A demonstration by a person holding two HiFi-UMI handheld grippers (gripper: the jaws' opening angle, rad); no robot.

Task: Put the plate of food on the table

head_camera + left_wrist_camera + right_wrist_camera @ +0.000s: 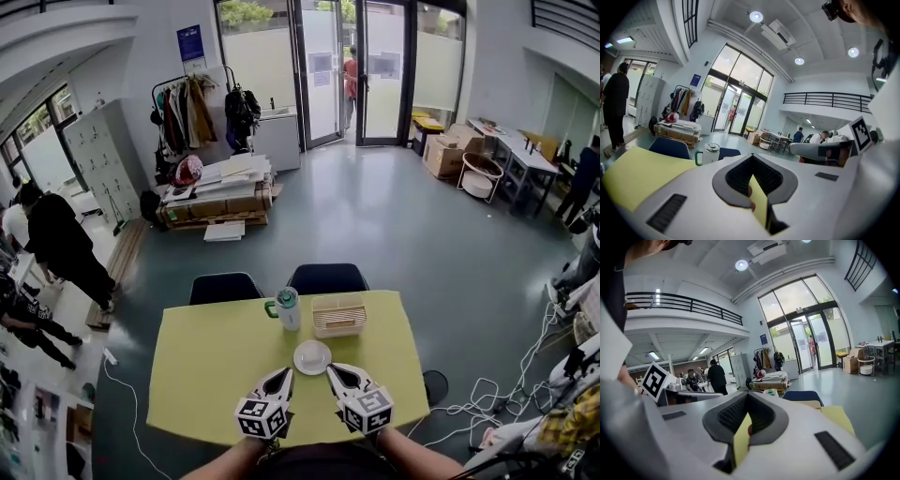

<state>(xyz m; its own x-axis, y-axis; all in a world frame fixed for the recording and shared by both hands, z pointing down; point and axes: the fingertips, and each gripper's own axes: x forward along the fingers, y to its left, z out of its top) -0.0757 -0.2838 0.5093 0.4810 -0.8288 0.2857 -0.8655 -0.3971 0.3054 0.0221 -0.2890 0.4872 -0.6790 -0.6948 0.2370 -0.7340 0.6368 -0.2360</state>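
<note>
A small white plate (312, 357) rests on the yellow table (206, 366), near its front edge; I cannot make out food on it. My left gripper (284, 375) sits just to the plate's left with its jaws shut and nothing held. To the plate's right, my right gripper (335, 373) mirrors it, also shut and empty. Neither touches the plate. The left gripper view shows the left gripper (757, 201) closed over a thin strip of yellow table. The right gripper (743, 437) looks the same in its own view. Neither gripper view shows the plate.
Behind the plate stand a white bottle with a green handle (288, 308) and a slatted wooden box (338, 317). Two dark chairs (225, 286) (326, 277) are tucked in at the far side. Cables (487, 394) lie on the floor at the right. People (56, 239) stand at the left.
</note>
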